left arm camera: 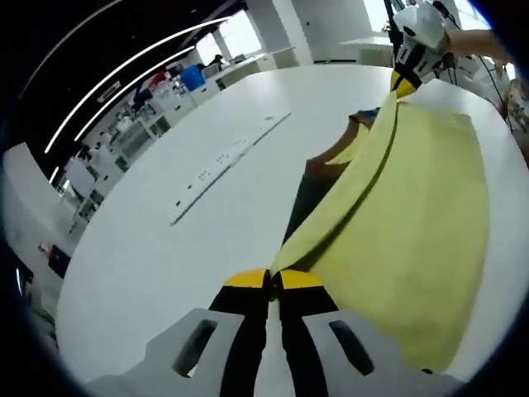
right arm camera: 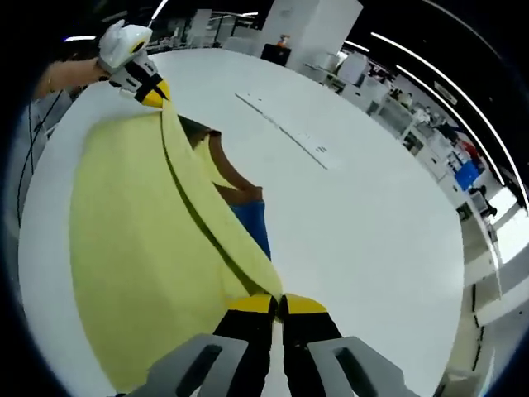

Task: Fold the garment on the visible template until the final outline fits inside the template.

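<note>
A yellow garment hangs stretched between both grippers above the white table, its top edge taut. My left gripper is shut on one corner of it. At the far end the right gripper pinches the other corner. In the right gripper view my right gripper is shut on the garment, and the left gripper holds the far corner. Under the cloth lies a dark template with brown and blue patches, partly hidden.
A long white strip with small marks lies on the round white table; it appears again as the strip. A person's hand holds the far gripper. Desks and chairs stand beyond the table edge.
</note>
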Action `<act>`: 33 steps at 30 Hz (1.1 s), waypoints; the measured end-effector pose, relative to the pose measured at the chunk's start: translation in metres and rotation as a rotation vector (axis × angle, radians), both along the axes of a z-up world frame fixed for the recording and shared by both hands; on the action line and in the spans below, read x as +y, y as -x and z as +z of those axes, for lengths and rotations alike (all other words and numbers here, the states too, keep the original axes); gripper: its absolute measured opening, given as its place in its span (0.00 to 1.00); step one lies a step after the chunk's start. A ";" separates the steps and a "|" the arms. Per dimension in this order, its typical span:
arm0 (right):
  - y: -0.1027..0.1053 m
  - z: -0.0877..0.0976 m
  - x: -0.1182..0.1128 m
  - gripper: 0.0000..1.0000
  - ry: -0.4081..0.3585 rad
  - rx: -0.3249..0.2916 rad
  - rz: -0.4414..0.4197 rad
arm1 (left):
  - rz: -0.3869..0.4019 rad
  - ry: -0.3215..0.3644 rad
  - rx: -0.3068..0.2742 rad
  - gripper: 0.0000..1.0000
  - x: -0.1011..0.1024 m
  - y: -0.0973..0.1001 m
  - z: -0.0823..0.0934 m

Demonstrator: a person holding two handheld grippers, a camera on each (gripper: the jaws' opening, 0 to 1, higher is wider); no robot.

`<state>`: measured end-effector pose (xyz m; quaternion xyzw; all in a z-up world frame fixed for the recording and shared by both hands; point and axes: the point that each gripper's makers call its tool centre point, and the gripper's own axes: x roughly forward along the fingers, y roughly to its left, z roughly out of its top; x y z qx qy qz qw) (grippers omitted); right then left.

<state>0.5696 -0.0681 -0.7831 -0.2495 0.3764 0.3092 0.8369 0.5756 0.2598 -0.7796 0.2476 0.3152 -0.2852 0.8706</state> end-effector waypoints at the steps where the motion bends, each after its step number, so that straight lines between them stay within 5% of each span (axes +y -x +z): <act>1: -0.001 0.000 -0.001 0.00 -0.027 0.013 -0.033 | 0.031 0.021 0.012 0.01 0.003 -0.002 -0.002; 4: -0.004 0.001 -0.004 0.00 -0.093 0.036 -0.121 | 0.112 0.084 0.020 0.02 0.005 -0.007 -0.002; 15: -0.017 0.000 -0.010 0.04 -0.139 0.061 -0.209 | 0.281 0.172 0.082 0.05 0.010 -0.017 -0.003; 22: -0.023 -0.005 -0.015 0.08 -0.148 0.075 -0.270 | 0.281 0.169 0.095 0.06 0.007 -0.016 -0.009; 29: -0.023 0.001 -0.019 0.23 -0.197 0.096 -0.321 | 0.292 0.180 0.083 0.13 0.015 -0.011 0.000; 33: -0.013 0.006 -0.014 0.35 -0.224 0.129 -0.314 | 0.300 0.246 0.089 0.24 0.015 -0.006 0.006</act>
